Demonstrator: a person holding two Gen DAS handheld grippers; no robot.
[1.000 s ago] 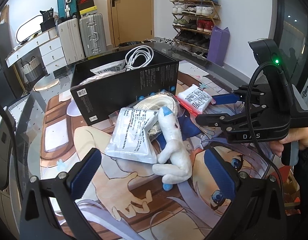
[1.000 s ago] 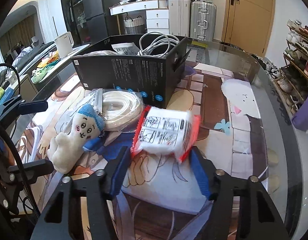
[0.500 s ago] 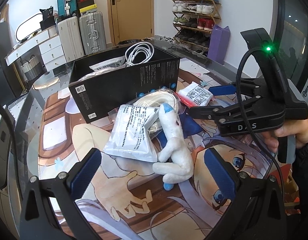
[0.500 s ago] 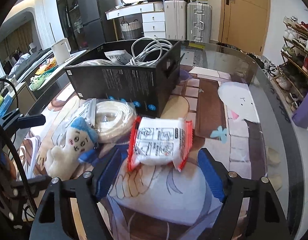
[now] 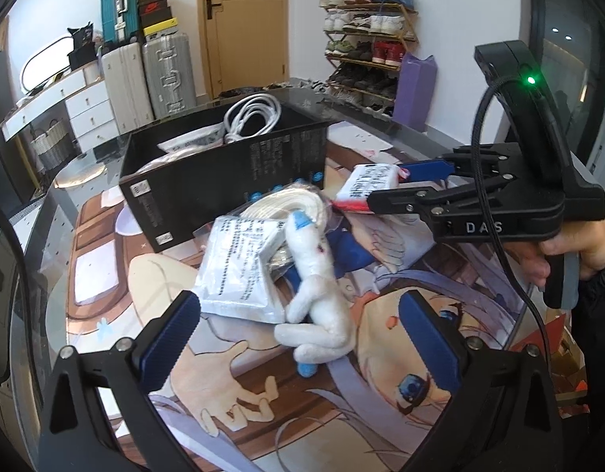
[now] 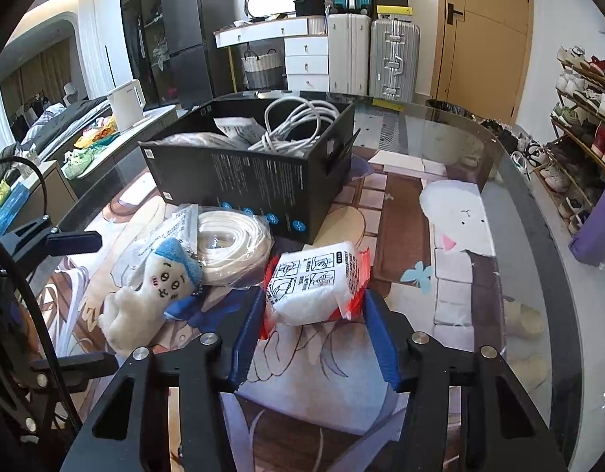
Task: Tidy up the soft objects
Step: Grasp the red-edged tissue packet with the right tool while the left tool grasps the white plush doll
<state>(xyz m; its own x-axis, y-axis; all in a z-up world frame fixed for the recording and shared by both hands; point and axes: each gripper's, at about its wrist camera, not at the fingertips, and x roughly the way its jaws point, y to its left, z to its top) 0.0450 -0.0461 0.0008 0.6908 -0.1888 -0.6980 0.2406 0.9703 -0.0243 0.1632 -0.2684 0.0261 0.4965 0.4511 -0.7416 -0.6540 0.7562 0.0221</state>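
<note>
Jaws of the right gripper (image 6: 310, 330) are closing around a white packet with red edges (image 6: 316, 287); the blue pads are standing at both sides of it and seem to be touching its red ends. The packet is lying on the printed table mat (image 6: 455, 236), just near the black box (image 6: 255, 181), which is holding white cables (image 6: 298, 124). The left gripper (image 5: 298, 338) is hovering wide open and its jaws are closing a little; it is holding nothing. Between its pads a white plush toy with a blue cap (image 5: 318, 287) is lying, partly over a silver pouch (image 5: 239, 267) and a bagged white coil (image 5: 290, 206). A hand (image 5: 577, 251) at the far right is gripping the right gripper's handle.
</note>
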